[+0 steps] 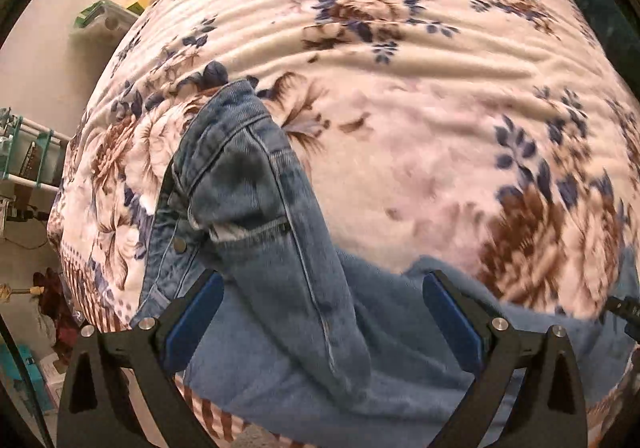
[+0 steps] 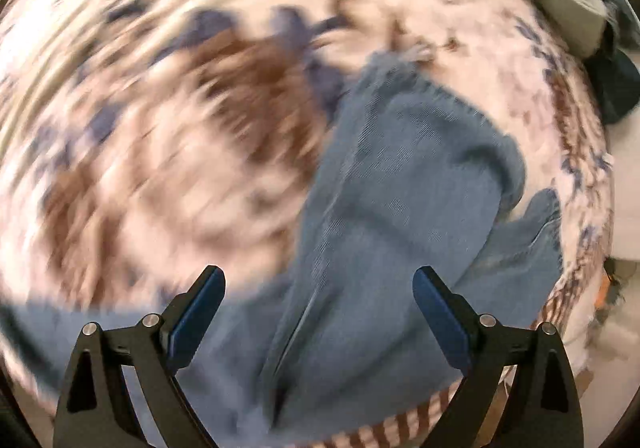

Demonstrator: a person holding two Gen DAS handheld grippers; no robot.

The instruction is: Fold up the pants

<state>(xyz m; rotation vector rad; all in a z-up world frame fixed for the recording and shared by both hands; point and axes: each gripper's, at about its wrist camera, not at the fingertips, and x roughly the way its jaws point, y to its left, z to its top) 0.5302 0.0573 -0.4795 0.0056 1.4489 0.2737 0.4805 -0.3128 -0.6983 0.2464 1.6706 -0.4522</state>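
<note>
A: Looking through the left wrist first. Seeing the left gripper (image 1: 322,284) spread wide, holding nothing. Lying just ahead of it and under it, on the floral blanket (image 1: 400,48): the jeans (image 1: 256,208), waistband (image 1: 224,116) bunched up farther forward.

B: Moving to the right wrist, blurred. Right gripper (image 2: 318,280) also parted, empty; pant leg (image 2: 400,176) stretching forward and rightward.

A: Judging the denim as heavy, soft, not slippery. Pinching thick waistband or hem, probably best.

Faded denim pants (image 1: 256,208), plush ribbed blanket (image 1: 400,48)
</note>
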